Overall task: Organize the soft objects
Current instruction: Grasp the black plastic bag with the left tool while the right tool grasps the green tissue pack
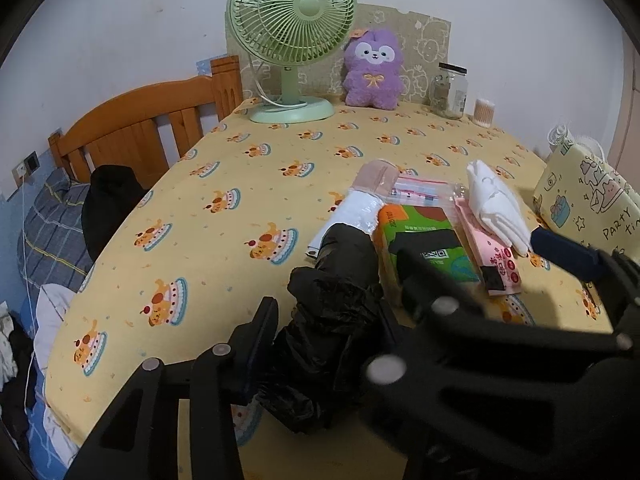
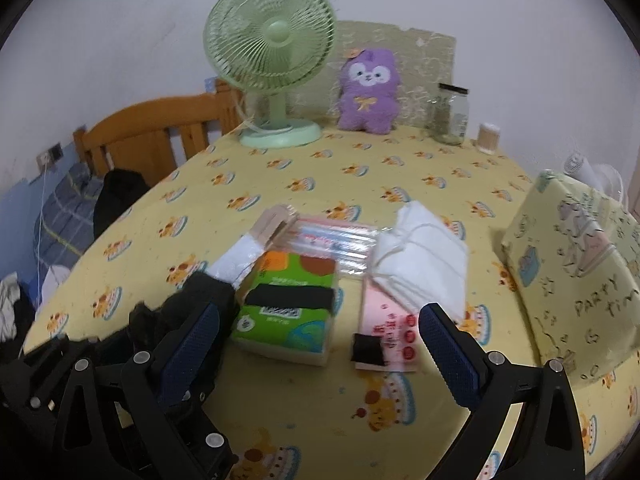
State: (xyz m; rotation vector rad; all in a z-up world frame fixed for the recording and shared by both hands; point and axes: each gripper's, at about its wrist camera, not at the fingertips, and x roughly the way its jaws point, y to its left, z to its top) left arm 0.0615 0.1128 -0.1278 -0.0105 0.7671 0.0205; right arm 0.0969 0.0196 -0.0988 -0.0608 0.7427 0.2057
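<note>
Black crumpled bag (image 1: 332, 320) is sitting on the tabletop (image 1: 224, 184) beside the tissue pack (image 1: 424, 248), left tool (image 1: 340, 320) pinching it for lifting; right tool (image 2: 316, 340) is hovering open-jawed.

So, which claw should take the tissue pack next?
Right. The right claw stands open and empty, with the tissue pack straight ahead between its fingers. The left claw already has the black bag between its fingers.

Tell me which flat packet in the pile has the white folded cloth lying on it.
The pink packet, right of the green tissue pack; the white folded cloth covers its far end.
</note>
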